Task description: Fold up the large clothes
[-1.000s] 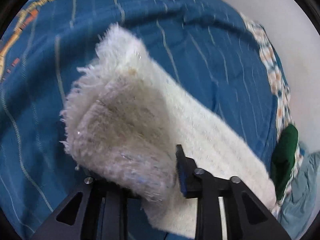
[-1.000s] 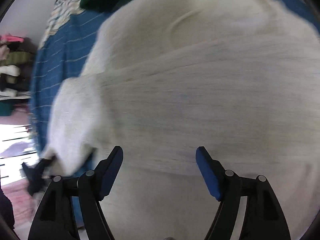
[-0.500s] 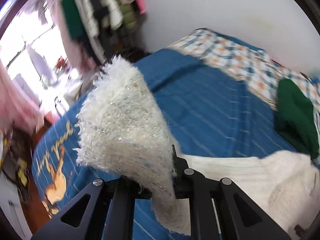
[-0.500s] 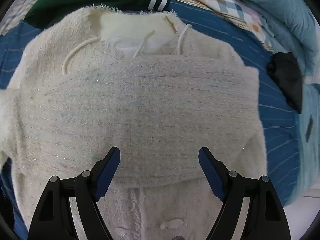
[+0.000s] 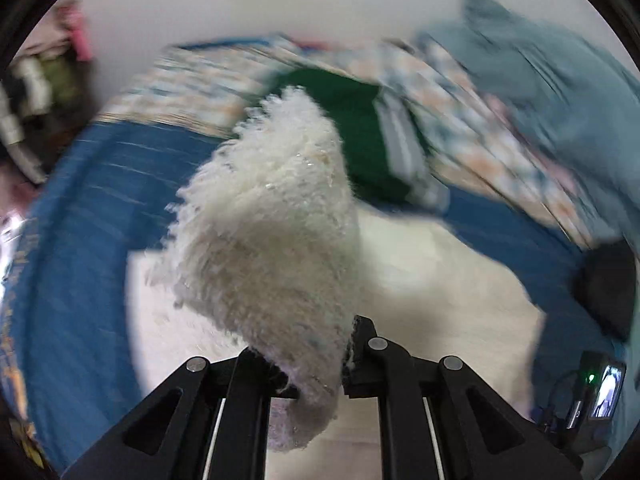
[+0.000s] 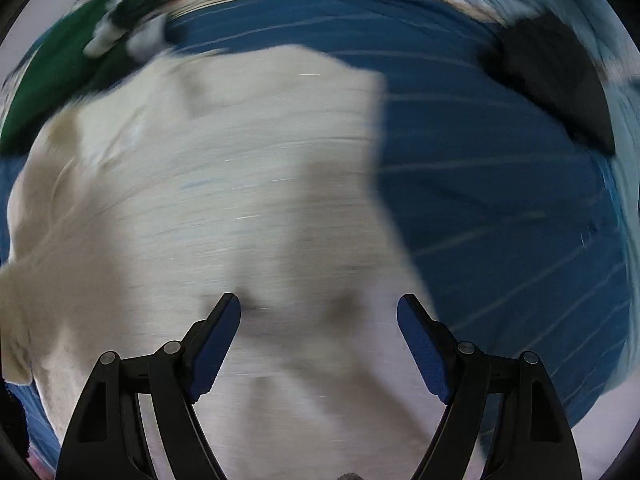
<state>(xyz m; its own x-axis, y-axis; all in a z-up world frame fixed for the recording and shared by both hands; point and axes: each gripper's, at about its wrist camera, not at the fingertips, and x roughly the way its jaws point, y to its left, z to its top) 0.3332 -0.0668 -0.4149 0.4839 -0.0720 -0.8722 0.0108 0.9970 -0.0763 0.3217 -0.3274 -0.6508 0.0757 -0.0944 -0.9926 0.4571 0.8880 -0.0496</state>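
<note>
Mid-fold: left gripper [image 5: 308, 364] fingers pinch the sleeve [image 5: 272, 240] above the sweater [image 6: 224, 184]; right gripper [image 6: 319, 320] hovers wide. Next, probably lay it across, then release.

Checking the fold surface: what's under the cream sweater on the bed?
The sweater lies on the blue striped bedspread, which shows past its edges. A green garment sits beyond its far edge. Whatever lies under its middle is covered.

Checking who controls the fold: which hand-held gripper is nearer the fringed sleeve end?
Left. The left hand-held gripper is clamped on the fringed sleeve end; the right hand-held gripper hangs open over the sweater's body.
</note>
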